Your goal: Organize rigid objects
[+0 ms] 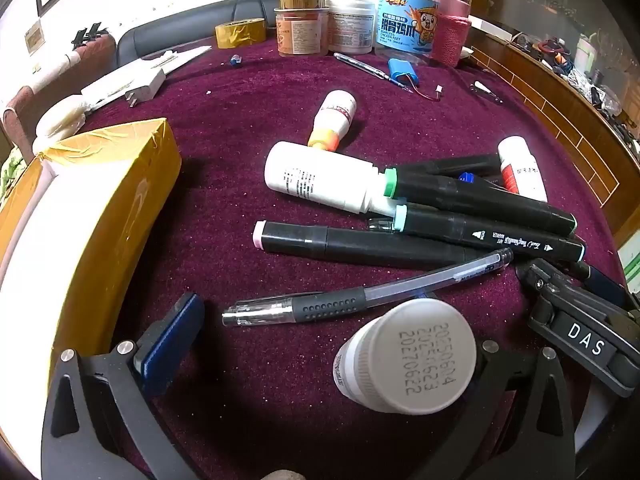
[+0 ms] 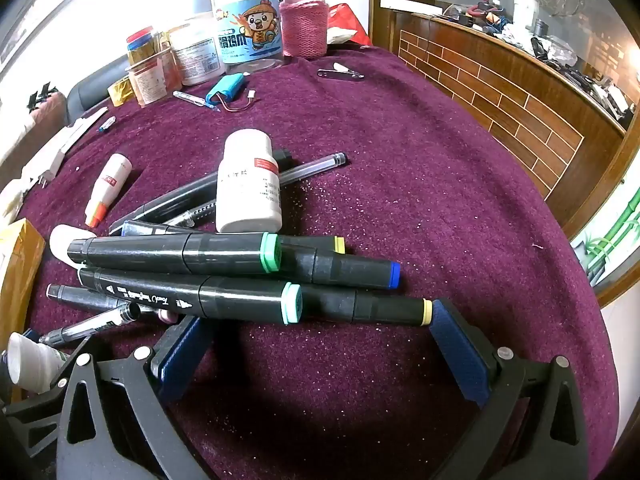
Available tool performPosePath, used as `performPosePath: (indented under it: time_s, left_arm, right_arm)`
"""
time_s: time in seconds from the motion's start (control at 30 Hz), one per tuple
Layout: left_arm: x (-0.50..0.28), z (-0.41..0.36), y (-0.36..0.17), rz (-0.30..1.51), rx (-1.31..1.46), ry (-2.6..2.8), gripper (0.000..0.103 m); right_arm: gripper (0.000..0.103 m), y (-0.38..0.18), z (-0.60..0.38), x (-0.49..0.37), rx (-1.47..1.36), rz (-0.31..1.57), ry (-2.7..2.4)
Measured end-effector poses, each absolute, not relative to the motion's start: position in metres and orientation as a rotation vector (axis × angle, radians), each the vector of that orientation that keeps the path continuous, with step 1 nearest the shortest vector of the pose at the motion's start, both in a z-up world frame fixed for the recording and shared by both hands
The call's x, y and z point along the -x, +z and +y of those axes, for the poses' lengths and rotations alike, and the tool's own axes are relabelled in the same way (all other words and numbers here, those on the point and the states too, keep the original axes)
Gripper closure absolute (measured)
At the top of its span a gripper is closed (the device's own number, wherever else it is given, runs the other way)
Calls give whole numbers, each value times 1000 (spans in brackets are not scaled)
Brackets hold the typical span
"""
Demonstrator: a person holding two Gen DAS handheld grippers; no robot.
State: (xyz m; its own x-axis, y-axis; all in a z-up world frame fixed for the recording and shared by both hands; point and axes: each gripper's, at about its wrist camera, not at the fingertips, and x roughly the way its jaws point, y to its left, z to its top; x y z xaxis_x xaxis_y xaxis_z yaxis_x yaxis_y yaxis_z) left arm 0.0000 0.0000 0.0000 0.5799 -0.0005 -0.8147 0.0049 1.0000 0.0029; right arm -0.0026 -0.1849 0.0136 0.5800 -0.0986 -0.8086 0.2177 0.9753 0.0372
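Note:
A pile of black markers point(image 1: 480, 200) lies on the purple cloth with a gel pen point(image 1: 360, 296), a lying white bottle point(image 1: 320, 176) and a small orange-capped bottle point(image 1: 334, 120). My left gripper point(image 1: 320, 340) is open. An upright white bottle point(image 1: 404, 356) stands between its jaws, hiding the right finger and well apart from the left pad point(image 1: 172, 340). In the right wrist view my right gripper point(image 2: 320, 332) stands open just short of the markers point(image 2: 192, 296). A red-labelled white bottle point(image 2: 248, 184) rests on the pile behind them. The right gripper's body point(image 1: 580, 332) shows beside the left one.
A yellow-taped box point(image 1: 80, 220) stands at the left. Jars point(image 1: 348, 24), a pink knitted flask point(image 1: 452, 28), a tape roll point(image 1: 240, 32) and a blue battery pack point(image 1: 404, 76) line the far edge. A wooden counter point(image 2: 520, 100) runs along the right.

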Motion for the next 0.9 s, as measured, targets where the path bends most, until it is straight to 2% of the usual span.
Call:
performPosePath:
  time_s: [0.9]
  left_arm:
    - [12,-1,1,998,-25,-30,0]
  right_arm:
    - [1,14,-188,0,-157,978,-144]
